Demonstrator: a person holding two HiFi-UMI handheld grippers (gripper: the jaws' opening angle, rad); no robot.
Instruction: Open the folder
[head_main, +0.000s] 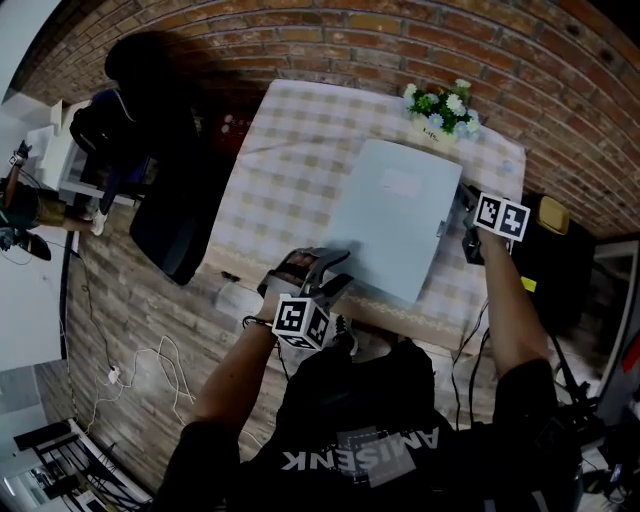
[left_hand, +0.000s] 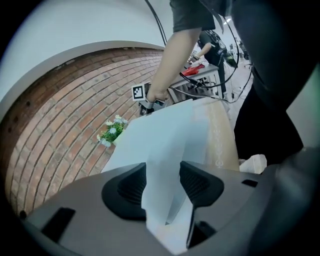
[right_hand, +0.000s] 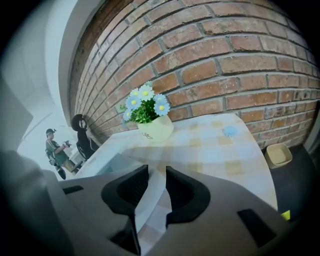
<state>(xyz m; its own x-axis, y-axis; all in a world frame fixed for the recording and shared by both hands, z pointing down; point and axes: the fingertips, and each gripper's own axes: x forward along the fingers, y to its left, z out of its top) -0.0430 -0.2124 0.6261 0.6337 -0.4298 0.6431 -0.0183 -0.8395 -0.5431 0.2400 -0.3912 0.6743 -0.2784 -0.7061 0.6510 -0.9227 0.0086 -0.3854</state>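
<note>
Brick wall (head_main: 400, 40) backs a table (head_main: 290, 150) under a checked cloth, and we stand at its near side. On the cloth lies the pale blue folder (head_main: 395, 220), set at an angle across the table's right half and flat as far as the head view shows. A flower pot (head_main: 440, 110) stands just beyond its far corner, by the wall. Our left gripper (head_main: 338, 268) meets the folder's near left corner. In the left gripper view the pale sheet fills the gap between the two dark pads (left_hand: 132, 187), so the jaws are clamped on that corner, set fairly wide. Our right gripper (head_main: 466, 222) sits at the folder's right edge. In the right gripper view its jaws stand a narrow gap apart. The folder's edge runs slantwise through that gap with bare cloth beside it, and we see no pad pressing on it. Far off at that view's left stands a person (right_hand: 55, 147).
</note>
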